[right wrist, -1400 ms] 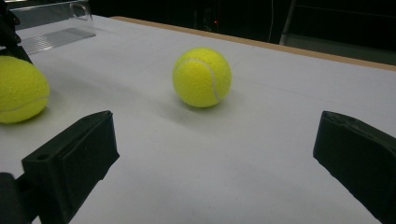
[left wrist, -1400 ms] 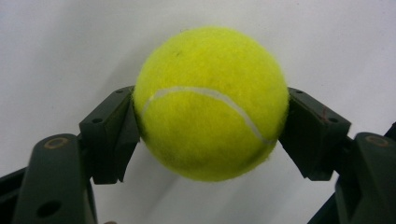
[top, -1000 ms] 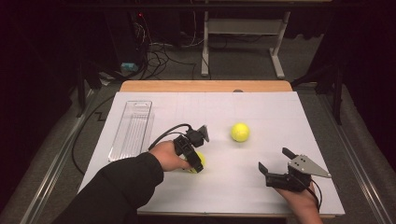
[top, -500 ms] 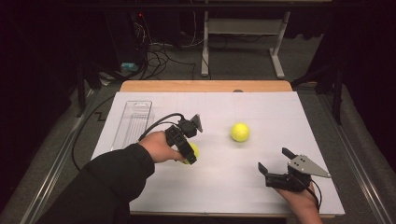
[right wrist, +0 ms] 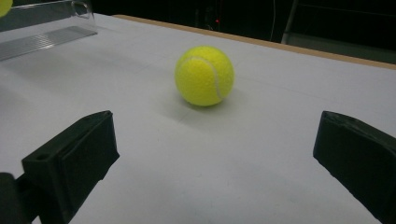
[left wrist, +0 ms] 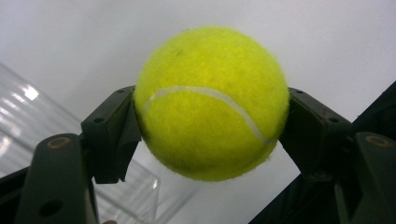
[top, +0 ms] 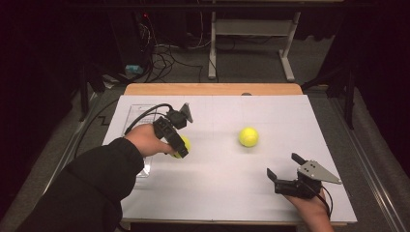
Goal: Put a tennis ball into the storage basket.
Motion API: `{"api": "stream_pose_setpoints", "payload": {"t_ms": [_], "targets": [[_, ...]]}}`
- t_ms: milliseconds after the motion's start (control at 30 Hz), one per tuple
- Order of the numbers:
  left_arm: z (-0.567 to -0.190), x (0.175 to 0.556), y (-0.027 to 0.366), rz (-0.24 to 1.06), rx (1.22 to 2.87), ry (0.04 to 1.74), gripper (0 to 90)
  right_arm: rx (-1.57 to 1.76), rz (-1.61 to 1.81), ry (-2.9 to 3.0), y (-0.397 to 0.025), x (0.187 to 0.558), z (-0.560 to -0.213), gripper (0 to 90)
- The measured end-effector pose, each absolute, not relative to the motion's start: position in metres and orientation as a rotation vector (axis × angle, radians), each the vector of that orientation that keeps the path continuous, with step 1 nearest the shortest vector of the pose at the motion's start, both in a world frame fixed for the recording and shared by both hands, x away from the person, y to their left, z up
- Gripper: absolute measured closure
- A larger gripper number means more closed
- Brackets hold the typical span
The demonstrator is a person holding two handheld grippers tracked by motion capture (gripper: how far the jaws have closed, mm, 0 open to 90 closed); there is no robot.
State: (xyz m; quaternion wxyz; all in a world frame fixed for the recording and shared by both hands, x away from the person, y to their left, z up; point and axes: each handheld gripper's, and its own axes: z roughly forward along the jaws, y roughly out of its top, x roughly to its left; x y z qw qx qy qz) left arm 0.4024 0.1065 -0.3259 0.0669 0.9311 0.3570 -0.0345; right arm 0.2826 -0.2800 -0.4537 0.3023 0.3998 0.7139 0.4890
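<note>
Gripping one tennis ball (left wrist: 210,100) squarely between its two jaws, the left gripper (top: 176,140) holds it just beside the clear plastic tray (top: 138,116), on the side toward the table's middle. Judging by this, the pick-up is done and the drop into the tray is left. A second tennis ball (top: 248,137) lies well apart from the tray on the white tabletop (top: 217,183), untouched. Beyond that ball from the tray, the right gripper (top: 286,173) has its jaws spread wide on nothing
</note>
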Motion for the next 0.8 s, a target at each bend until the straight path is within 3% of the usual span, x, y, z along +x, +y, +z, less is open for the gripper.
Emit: {"api": "stream_pose_setpoints", "payload": {"t_ms": [800], "targets": [[-0.31,0.429,0.181,-0.039,2.755,1.33,26.9,1.063,1.296,1.9,-0.28,0.283,-0.455,0.0]]}}
